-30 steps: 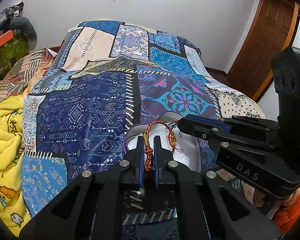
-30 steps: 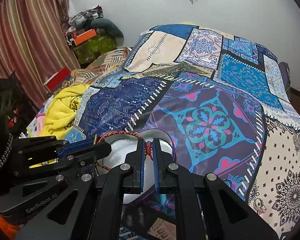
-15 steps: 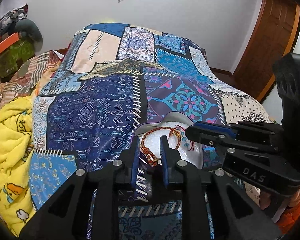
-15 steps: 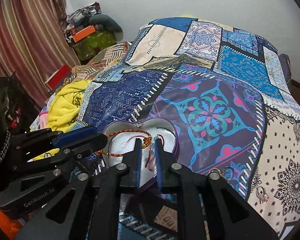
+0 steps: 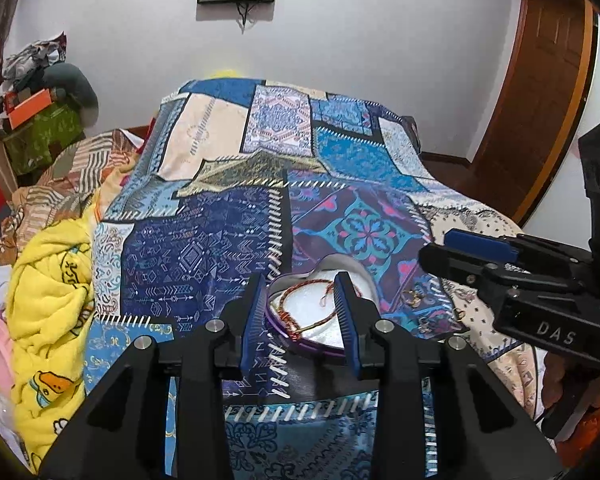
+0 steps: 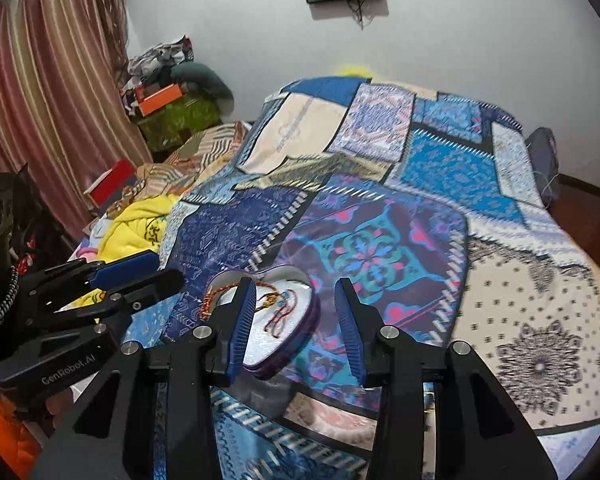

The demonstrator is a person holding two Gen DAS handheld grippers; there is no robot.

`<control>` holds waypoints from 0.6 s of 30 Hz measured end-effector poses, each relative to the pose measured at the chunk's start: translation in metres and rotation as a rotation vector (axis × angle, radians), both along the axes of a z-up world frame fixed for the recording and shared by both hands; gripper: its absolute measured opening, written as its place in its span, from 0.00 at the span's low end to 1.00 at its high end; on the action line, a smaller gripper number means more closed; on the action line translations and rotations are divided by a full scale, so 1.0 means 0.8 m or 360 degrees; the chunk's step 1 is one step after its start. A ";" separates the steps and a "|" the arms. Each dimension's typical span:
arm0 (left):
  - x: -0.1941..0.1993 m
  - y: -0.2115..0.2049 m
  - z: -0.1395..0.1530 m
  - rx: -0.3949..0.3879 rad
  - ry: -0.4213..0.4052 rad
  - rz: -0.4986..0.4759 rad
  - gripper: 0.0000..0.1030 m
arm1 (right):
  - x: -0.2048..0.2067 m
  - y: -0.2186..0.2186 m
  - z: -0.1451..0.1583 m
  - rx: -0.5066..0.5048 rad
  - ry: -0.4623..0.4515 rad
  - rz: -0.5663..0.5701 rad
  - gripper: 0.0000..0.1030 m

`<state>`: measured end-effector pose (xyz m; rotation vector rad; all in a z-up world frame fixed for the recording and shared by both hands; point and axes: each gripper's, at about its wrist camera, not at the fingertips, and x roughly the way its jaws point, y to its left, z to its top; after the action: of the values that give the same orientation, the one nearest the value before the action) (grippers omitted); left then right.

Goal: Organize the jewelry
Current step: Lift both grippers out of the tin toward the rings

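Observation:
A heart-shaped purple tin [image 5: 354,276] with a white lining [image 6: 284,320] lies on the patterned bedspread [image 5: 204,256]. A red and gold cord bracelet [image 5: 300,308] lies inside it, also seen in the right wrist view [image 6: 274,308]. My left gripper [image 5: 302,320] is open and empty, raised above and just short of the tin. My right gripper [image 6: 296,330] is open and empty, above the tin's right side. Small gold rings and earrings [image 5: 414,300] lie on the bedspread right of the tin.
A yellow blanket [image 5: 48,300] is bunched at the bed's left edge. Clutter and an orange box [image 6: 158,98] sit in the far left corner by striped curtains [image 6: 40,112]. A wooden door [image 5: 540,92] is at the right.
Both grippers have opened wide, let go of the cord bracelet and pulled up and back. The bracelet now lies in the tin.

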<state>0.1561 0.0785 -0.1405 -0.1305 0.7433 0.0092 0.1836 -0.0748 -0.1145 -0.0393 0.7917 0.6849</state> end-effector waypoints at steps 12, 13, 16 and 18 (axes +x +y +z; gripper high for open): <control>0.000 -0.064 0.011 -0.0015 0.0008 -0.0121 0.37 | -0.010 -0.083 0.025 0.0001 -0.0102 -0.0188 0.36; 0.002 -0.072 0.008 -0.0017 0.0023 -0.0139 0.37 | -0.010 -0.090 0.024 -0.0009 -0.0104 -0.0205 0.36; 0.007 -0.091 0.000 -0.0014 0.0064 -0.0182 0.37 | -0.011 -0.109 0.017 -0.0026 -0.0093 -0.0241 0.36; 0.012 -0.104 -0.008 -0.0018 0.0100 -0.0215 0.37 | -0.011 -0.121 0.013 -0.0037 -0.0078 -0.0264 0.36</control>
<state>0.1656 -0.0043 -0.1471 -0.0908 0.8136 -0.1198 0.1748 -0.1719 -0.1044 -0.0108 0.7470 0.5158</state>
